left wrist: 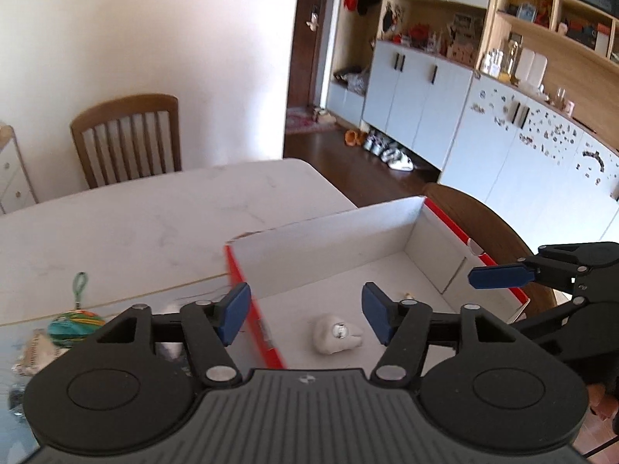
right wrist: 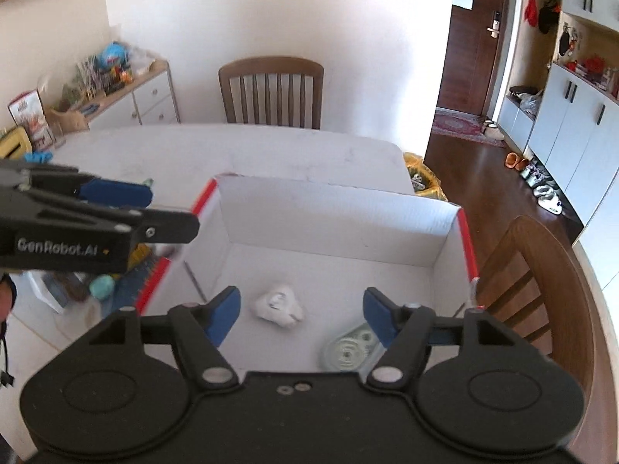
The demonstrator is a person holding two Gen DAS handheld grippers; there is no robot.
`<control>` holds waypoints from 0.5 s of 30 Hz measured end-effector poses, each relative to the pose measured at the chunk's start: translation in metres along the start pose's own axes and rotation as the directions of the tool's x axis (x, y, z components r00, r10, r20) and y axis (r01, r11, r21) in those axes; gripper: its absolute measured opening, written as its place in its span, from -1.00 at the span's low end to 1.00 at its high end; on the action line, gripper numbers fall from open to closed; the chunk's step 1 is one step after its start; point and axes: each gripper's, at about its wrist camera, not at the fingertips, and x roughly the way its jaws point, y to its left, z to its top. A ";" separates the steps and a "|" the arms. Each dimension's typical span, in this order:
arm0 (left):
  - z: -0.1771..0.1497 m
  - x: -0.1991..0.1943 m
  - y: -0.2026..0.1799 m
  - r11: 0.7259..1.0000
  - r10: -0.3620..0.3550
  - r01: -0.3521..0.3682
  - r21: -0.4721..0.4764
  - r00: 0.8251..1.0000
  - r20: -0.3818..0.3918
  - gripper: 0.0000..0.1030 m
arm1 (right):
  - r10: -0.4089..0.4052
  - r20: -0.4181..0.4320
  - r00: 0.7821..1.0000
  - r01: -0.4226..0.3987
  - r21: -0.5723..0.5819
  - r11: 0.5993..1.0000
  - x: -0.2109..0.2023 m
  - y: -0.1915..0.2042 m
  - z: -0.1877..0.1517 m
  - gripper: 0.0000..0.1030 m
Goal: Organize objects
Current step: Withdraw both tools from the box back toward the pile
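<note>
A cardboard box (left wrist: 329,239) with white inside walls and red outer sides stands open on the table. On its floor lies a small white lumpy object (left wrist: 336,333), which the right wrist view (right wrist: 279,305) also shows. A pale green round-cornered tape dispenser (right wrist: 350,352) lies near the box's right wall. My left gripper (left wrist: 305,315) hangs open above the box's left wall, holding nothing. My right gripper (right wrist: 301,315) is open above the box floor, empty, over the white object. Each view shows the other gripper's pads (left wrist: 499,276) (right wrist: 112,193) from the side.
A green patterned pouch (left wrist: 75,323) and other small clutter (right wrist: 100,286) lie left of the box. The white table (right wrist: 271,147) stretches beyond it. One wooden chair (right wrist: 271,92) stands at the far side, another (right wrist: 541,282) right beside the box. Cabinets line the right wall.
</note>
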 end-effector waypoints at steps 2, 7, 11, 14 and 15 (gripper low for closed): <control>-0.006 -0.011 0.009 1.000 0.018 -0.018 -0.001 1.000 0.018 0.30 | -0.005 0.016 1.000 0.004 0.013 1.000 -0.002 0.007 0.002 0.42; -0.022 -0.040 0.035 0.998 0.058 -0.058 -0.009 0.997 0.048 0.45 | -0.010 0.046 0.999 0.008 0.053 0.999 -0.006 0.029 0.000 0.61; -0.035 -0.060 0.053 0.996 0.090 -0.088 -0.029 0.994 0.066 0.56 | -0.022 0.059 0.998 0.018 0.064 0.998 -0.007 0.050 -0.004 0.69; -0.044 -0.075 0.069 0.994 0.097 -0.092 -0.066 0.992 0.079 0.64 | -0.032 0.073 0.997 0.026 0.084 0.996 -0.009 0.065 -0.007 0.82; -0.047 -0.079 0.074 0.992 0.102 -0.096 -0.076 0.992 0.080 0.64 | -0.026 0.075 0.997 0.020 0.088 0.996 -0.010 0.070 -0.008 0.83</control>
